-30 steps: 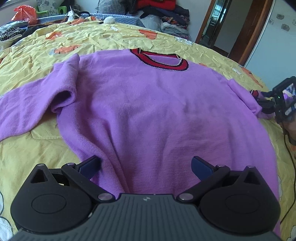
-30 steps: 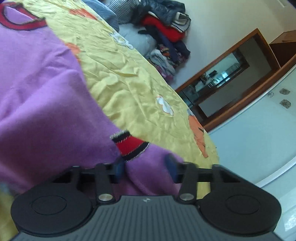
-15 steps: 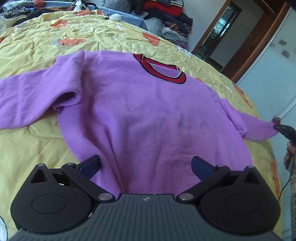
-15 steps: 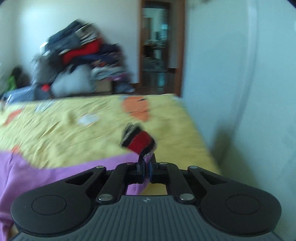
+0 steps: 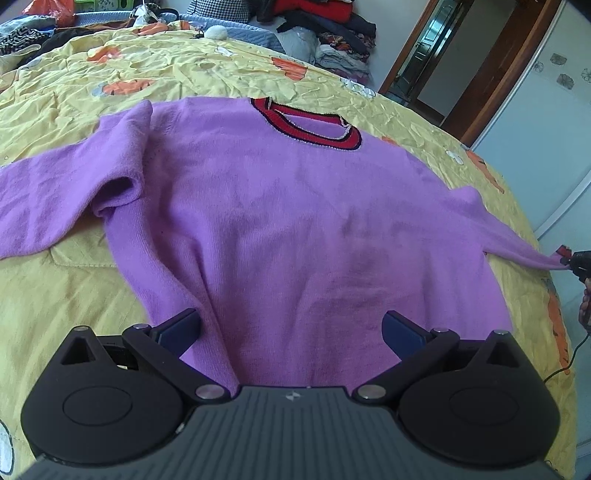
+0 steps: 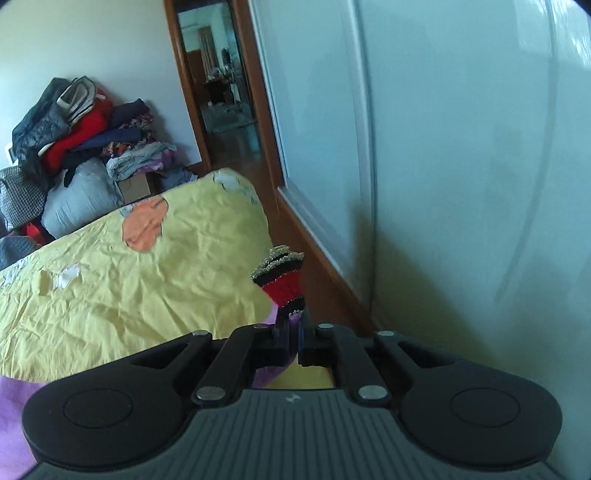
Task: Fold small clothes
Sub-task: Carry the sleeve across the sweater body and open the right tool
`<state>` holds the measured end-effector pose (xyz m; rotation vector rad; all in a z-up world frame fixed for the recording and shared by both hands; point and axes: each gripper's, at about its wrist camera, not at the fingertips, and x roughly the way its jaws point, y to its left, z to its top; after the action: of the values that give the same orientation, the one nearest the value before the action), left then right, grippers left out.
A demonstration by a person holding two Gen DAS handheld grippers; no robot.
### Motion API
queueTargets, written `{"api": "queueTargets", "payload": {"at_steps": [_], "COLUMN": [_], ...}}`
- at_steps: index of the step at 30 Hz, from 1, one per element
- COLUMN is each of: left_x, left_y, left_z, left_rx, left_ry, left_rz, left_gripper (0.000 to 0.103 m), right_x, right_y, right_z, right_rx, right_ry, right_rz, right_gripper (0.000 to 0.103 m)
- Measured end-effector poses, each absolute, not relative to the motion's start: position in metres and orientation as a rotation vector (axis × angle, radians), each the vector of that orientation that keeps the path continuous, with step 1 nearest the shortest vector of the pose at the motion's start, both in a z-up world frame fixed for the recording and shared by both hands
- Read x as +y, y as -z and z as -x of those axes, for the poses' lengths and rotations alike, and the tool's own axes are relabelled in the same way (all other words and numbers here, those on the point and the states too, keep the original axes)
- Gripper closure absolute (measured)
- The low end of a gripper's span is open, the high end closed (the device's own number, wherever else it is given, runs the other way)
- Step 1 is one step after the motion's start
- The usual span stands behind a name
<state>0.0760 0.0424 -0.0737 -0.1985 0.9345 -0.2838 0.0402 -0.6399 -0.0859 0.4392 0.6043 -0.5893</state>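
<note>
**Soft purple sweater, right cuff pinched and pulled out**

We take the sweater (image 5: 280, 221) as our landmark. Nearest, at its hem, our left gripper (image 5: 290, 328) hangs with jaws wide apart, the hem lying between the pads, nothing pinched. The sweater lies flat, front up, on the yellow bedspread (image 5: 66, 295), body fairly smooth, collar (image 5: 306, 123) at the far side. Its left sleeve (image 5: 55, 192) runs out sideways with a fold at the armpit. Its right sleeve (image 5: 517, 243) is drawn out taut toward the bed edge, where our right gripper (image 6: 293, 332) is clamped on the striped cuff (image 6: 282, 284); the cuff sticks up past the pads.

Handling, our guess: light, limp knit, stretchy, not fragile, not slippery. It will sag and drape, so a pinch holds only locally. Best holds look like the thick ribbed parts: cuffs, hem corners, shoulder seams. Hard pulls may stretch the sleeve or drag the body.

Farthest beyond the collar: a clothes pile (image 5: 332, 22) and a doorway (image 5: 432, 48).
</note>
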Motion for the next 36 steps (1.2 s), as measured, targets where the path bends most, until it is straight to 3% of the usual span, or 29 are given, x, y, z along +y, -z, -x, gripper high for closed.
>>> {"api": "queueTargets", "payload": {"at_steps": [4, 11, 20, 29, 36], "left_x": [0.045, 0.032, 0.031, 0.102, 0.129], "left_y": [0.074, 0.082, 0.099, 0.095, 0.077], "left_z": [-0.074, -0.070, -0.054, -0.042, -0.045], "left_rx": [0.944, 0.940, 0.986, 0.992, 0.961], "left_ry": [0.293, 0.302, 0.152, 0.046, 0.060], "left_rz": [0.200, 0.137, -0.091, 0.044, 0.192], "left_gripper": [0.000, 0.000, 0.000, 0.000, 0.000], "right_x": [-0.633, -0.600, -0.474, -0.290, -0.184], "right_y": [0.086, 0.040, -0.020, -0.024, 0.022], "right_z": [-0.016, 0.003, -0.067, -0.159, -0.192], "right_rx": [0.522, 0.364, 0.273, 0.351, 0.543], "right_ry": [0.559, 0.501, 0.127, -0.337, -0.483], "right_rz": [-0.568, -0.570, -0.504, -0.552, -0.520], "right_gripper": [0.099, 0.099, 0.099, 0.099, 0.099]}}
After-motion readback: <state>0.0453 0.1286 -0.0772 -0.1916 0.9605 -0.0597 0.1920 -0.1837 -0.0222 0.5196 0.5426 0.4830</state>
